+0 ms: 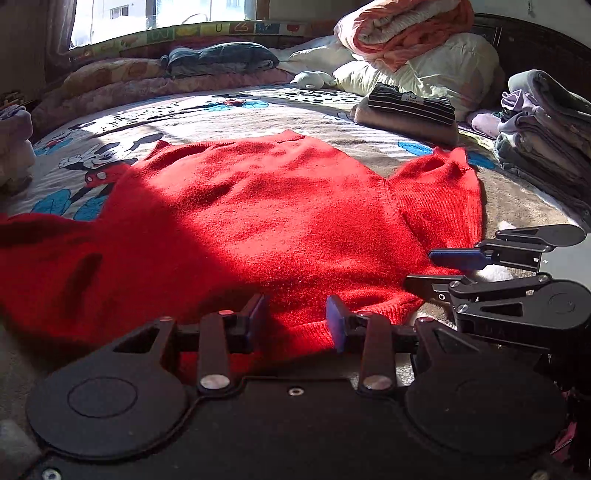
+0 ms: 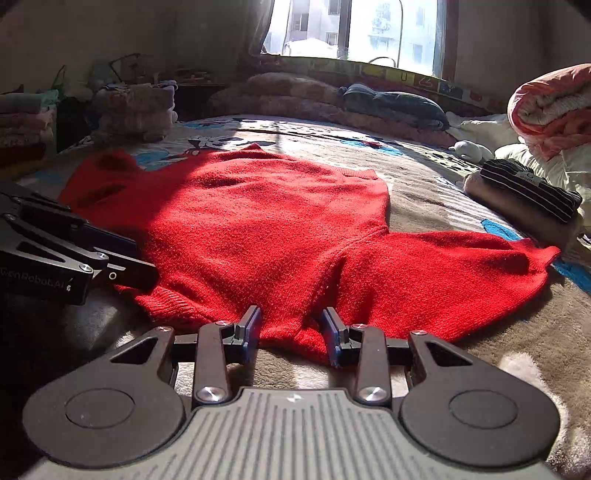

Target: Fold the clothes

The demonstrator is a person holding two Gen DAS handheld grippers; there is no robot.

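A red sweater (image 1: 266, 206) lies spread flat on the cartoon-print bed cover (image 1: 221, 107), collar far, ribbed hem near, one sleeve (image 2: 443, 273) out to the right and the other (image 1: 40, 251) to the left. My left gripper (image 1: 295, 321) is open and low over the hem, with red fabric between its blue pads. My right gripper (image 2: 291, 328) is also open, straddling the sweater's near right corner where that sleeve meets the body. Each gripper shows in the other's view: the right gripper (image 1: 439, 269) beside the hem's right end, the left gripper (image 2: 129, 258) at the hem's left part.
A folded black striped garment (image 1: 410, 103) on a beige one sits at the back right. A tall pile of folded clothes (image 1: 546, 129) stands at the right edge. A rolled orange blanket (image 1: 406, 29) tops white pillows. A dark garment (image 1: 221, 59) lies by the window; folded stacks (image 2: 26, 122) sit left.
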